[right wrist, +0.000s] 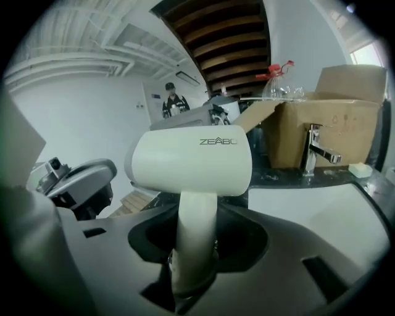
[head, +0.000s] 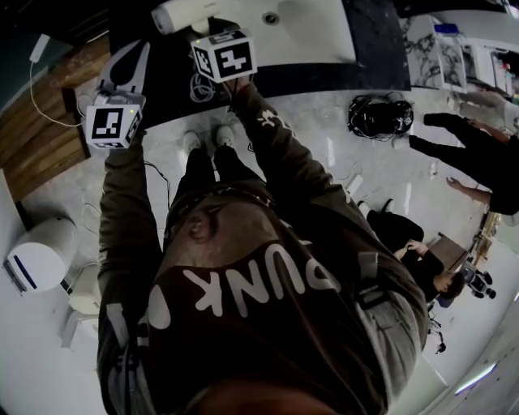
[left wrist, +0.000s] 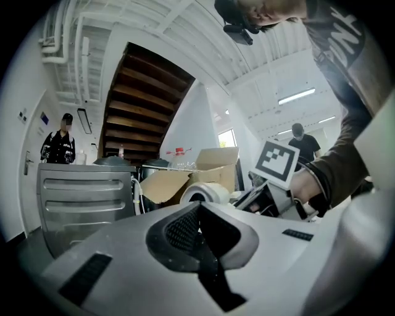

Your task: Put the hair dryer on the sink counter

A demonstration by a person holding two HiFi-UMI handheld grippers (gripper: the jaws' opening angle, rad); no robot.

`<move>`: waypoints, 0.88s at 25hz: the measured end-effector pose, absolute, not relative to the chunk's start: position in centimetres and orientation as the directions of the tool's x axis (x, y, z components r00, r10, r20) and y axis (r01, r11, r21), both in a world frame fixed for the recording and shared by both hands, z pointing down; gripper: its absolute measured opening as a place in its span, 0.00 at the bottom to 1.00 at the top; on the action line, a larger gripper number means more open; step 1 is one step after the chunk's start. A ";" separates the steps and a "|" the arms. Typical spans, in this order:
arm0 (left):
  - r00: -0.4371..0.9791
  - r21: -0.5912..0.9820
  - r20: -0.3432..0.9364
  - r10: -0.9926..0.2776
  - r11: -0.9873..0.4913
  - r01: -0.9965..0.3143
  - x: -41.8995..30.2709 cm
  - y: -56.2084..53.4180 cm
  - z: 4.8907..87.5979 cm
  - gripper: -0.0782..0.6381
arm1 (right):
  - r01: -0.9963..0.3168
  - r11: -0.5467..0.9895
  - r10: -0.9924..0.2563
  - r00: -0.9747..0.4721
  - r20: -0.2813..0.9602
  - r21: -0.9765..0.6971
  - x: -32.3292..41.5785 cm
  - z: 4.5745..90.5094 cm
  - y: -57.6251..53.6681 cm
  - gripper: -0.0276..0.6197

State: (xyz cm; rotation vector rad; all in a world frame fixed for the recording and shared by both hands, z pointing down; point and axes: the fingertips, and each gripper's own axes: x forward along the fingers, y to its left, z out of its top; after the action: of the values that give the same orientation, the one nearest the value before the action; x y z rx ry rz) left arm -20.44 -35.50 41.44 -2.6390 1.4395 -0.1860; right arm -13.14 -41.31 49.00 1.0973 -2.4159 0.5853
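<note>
The white hair dryer (right wrist: 191, 160) stands upright, its handle clamped between the jaws of my right gripper (right wrist: 196, 259). In the head view the hair dryer (head: 182, 12) hangs at the near left edge of the white sink basin (head: 316, 32), with the right gripper (head: 203, 36) just below it. A chrome faucet (right wrist: 315, 148) and the dark counter (right wrist: 296, 179) lie ahead to the right. My left gripper (head: 128, 69) is to the left of the dryer. Its jaws (left wrist: 199, 213) meet with nothing between them. From there the hair dryer (left wrist: 203, 192) shows close ahead.
A cardboard box (right wrist: 327, 123) sits behind the faucet. Wooden steps (head: 40, 121) are at the left, and a white round bin (head: 40, 255) stands on the floor. Cables (head: 203, 85) lie below the counter edge, with a black bag (head: 379, 116) and people (head: 470, 150) at the right.
</note>
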 end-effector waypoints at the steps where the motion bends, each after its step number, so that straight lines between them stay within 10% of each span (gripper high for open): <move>1: 0.538 -0.166 0.047 -0.842 -0.537 -0.827 -20.4 -35.7 41.5 0.10 | -0.780 0.592 -0.585 -0.588 0.559 -0.201 -13.3 49.7 -41.7 0.29; 22: 0.537 -0.150 0.049 -0.842 -0.538 -0.829 -21.2 -37.1 41.9 0.10 | -0.851 0.512 -0.449 -0.382 0.808 -0.117 -13.9 57.6 -44.7 0.30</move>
State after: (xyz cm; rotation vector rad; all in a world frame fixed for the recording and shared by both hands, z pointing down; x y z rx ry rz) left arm -21.16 -37.12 41.90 -2.6578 1.4505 -0.1751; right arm -13.93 -44.74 57.64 1.0600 -2.0156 0.6923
